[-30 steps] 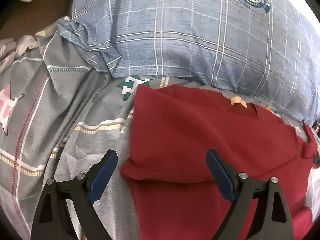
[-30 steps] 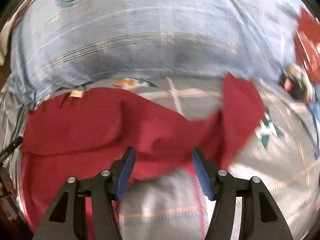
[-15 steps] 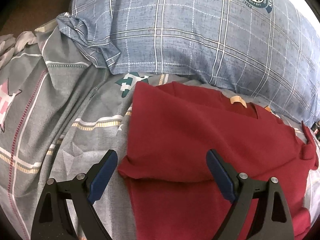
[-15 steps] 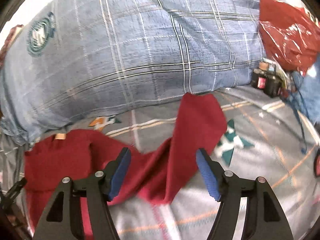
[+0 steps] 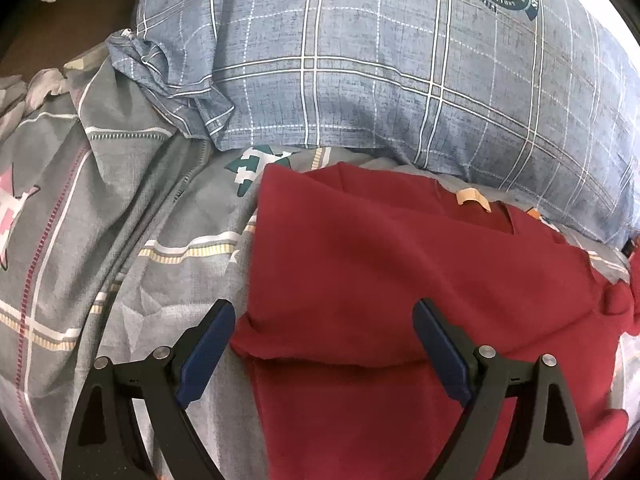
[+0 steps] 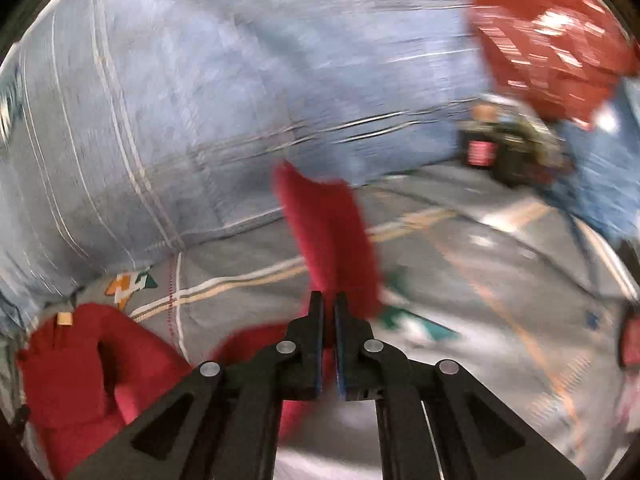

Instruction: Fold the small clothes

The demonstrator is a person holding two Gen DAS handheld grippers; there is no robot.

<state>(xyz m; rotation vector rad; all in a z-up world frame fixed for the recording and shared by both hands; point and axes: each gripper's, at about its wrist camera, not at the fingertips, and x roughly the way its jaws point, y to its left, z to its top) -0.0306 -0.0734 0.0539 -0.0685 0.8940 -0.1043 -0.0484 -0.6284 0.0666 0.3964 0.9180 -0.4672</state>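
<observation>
A dark red shirt (image 5: 400,280) lies on the grey patterned bedsheet (image 5: 100,240), its collar with a tan label (image 5: 472,198) toward the pillow. Its left side is folded over. My left gripper (image 5: 324,332) is open and empty, just above the folded edge. In the blurred right wrist view, my right gripper (image 6: 328,308) is shut on the shirt's right sleeve (image 6: 332,236), which stands lifted off the sheet. The rest of the shirt (image 6: 80,360) lies bunched at the lower left.
A blue plaid pillow (image 5: 400,60) lies behind the shirt, also in the right wrist view (image 6: 200,100). A red plastic bag (image 6: 552,36) and small dark bottles (image 6: 512,152) stand at the right. Grey sheet (image 6: 500,280) spreads to the right.
My right gripper has closed on the shirt's right sleeve and is moving fast, blurring its view. The left gripper has stayed open and nearly still.
</observation>
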